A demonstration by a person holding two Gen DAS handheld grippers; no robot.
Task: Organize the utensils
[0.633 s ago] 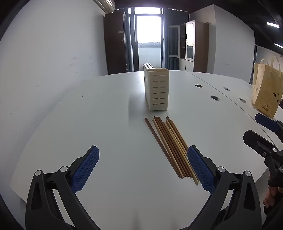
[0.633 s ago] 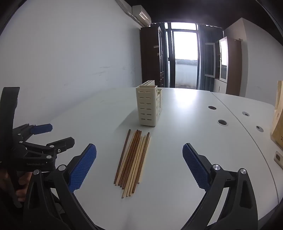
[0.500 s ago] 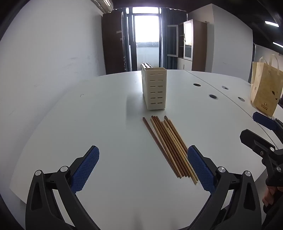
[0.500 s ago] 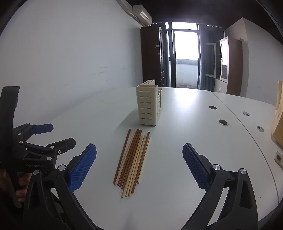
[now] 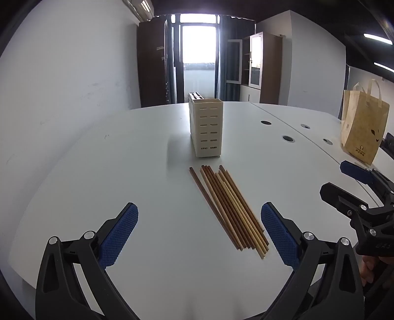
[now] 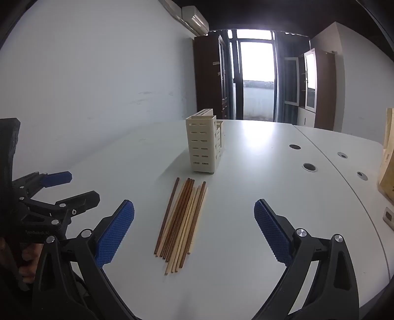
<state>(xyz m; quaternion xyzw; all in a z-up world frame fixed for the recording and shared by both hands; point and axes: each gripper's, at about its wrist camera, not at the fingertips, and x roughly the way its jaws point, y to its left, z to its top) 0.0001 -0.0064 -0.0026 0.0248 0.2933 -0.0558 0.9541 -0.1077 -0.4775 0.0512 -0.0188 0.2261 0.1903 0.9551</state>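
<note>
Your left gripper [image 5: 199, 231] & right gripper [image 6: 194, 229] both hang spread wide w/ nothing between them, chopsticks [image 6: 181, 222] bundled flat on the table [image 6: 270, 192] just in front of the cream holder [image 6: 203, 147].

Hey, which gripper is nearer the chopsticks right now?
Right, narrowly. The right gripper is lined up with the chopsticks, which lie between its open jaws. The left gripper sits off to their left, jaws open.

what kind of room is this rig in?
Likely an office or meeting room: a large white table with cable grommet holes, glass-door cabinets along the far wall, and a wall air conditioner.
</note>
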